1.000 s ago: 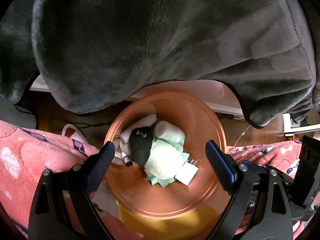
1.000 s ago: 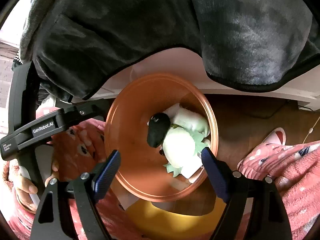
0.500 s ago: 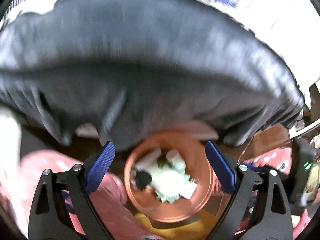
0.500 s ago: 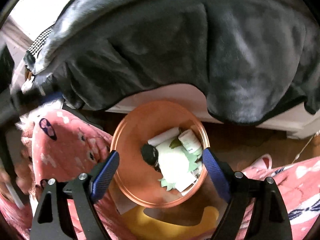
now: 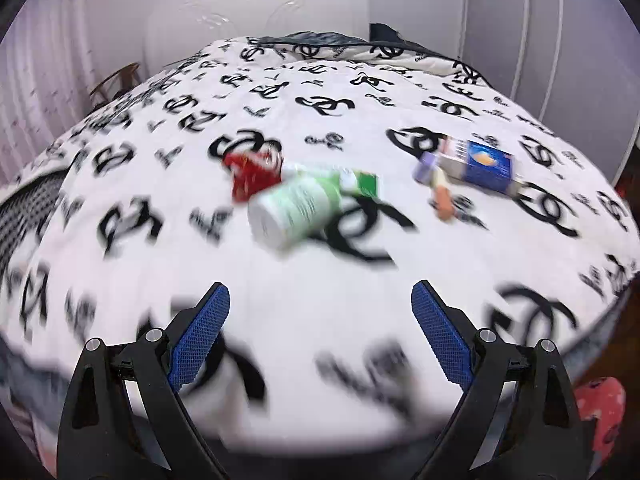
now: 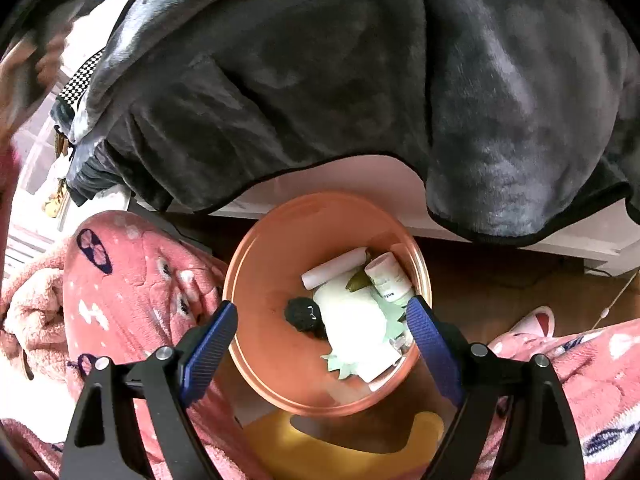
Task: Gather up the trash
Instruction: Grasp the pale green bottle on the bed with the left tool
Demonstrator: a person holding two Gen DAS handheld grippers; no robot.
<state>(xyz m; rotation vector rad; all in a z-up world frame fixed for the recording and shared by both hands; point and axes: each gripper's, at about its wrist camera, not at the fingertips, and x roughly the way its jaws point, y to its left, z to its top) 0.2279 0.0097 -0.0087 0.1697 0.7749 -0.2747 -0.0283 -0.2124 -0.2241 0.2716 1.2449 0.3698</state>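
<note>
In the right wrist view, the right gripper (image 6: 322, 334) hangs above an orange bin (image 6: 256, 272) on the wooden floor (image 6: 492, 280), its jaws spread wide with nothing between the pads and nothing touching them. The bin's rim fits just inside the gap between the two blue pads. Collected trash lies against the bin's right side: a black lump (image 6: 302, 314), a white wad (image 6: 350, 328) on pale green paper, a white tube (image 6: 334, 268) and a small white bottle (image 6: 388, 276). The left half of the bin's floor is bare. Pink patterned pyjama legs (image 6: 132, 280) flank the bin on both sides, and a yellow object (image 6: 272, 440) sits at its near rim. Beyond the bin a dark grey blanket (image 6: 320, 80) overhangs the bed's edge.

In the left wrist view, which is motion-blurred, the left gripper (image 5: 320, 332) is over the bed (image 5: 320, 288), its jaws also spread wide and empty, touching nothing. Just ahead is open white bedspread with black logos. Farther on lie a white and green bottle (image 5: 296, 212) on its side, touching a red wrapper (image 5: 252, 172) behind it. Well apart to the right is a blue box (image 5: 480, 164) with small purple and orange bits (image 5: 436, 188) just beside it. The bed's right edge falls to a dark floor.
</note>
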